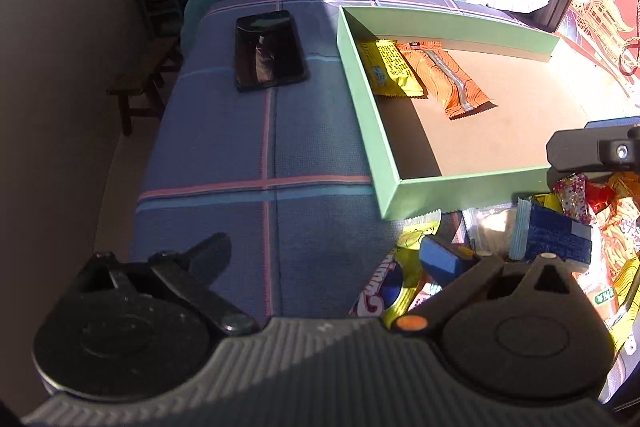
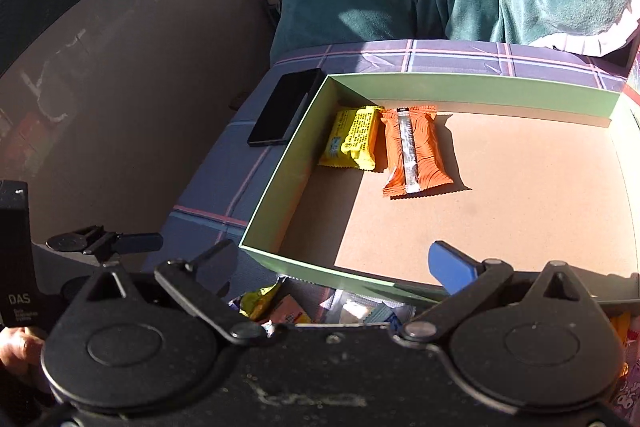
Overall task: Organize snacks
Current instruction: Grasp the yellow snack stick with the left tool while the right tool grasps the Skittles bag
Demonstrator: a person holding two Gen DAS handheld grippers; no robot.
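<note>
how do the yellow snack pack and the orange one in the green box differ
The yellow snack packet is shorter and covered in fine print; the orange snack packet is longer, with a wavy pattern and a clear centre strip. The yellow one lies nearer the green box side wall. Both lie flat, side by side, on the box floor.

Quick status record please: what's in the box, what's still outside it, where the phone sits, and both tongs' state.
box: green box, open, on plaid cloth
in box: yellow snack and orange snack, side by side at the far left corner
outside: snack pile at the near side of the box
phone: phone left of box
left tongs: open, nothing held
right tongs: open, nothing held
</note>
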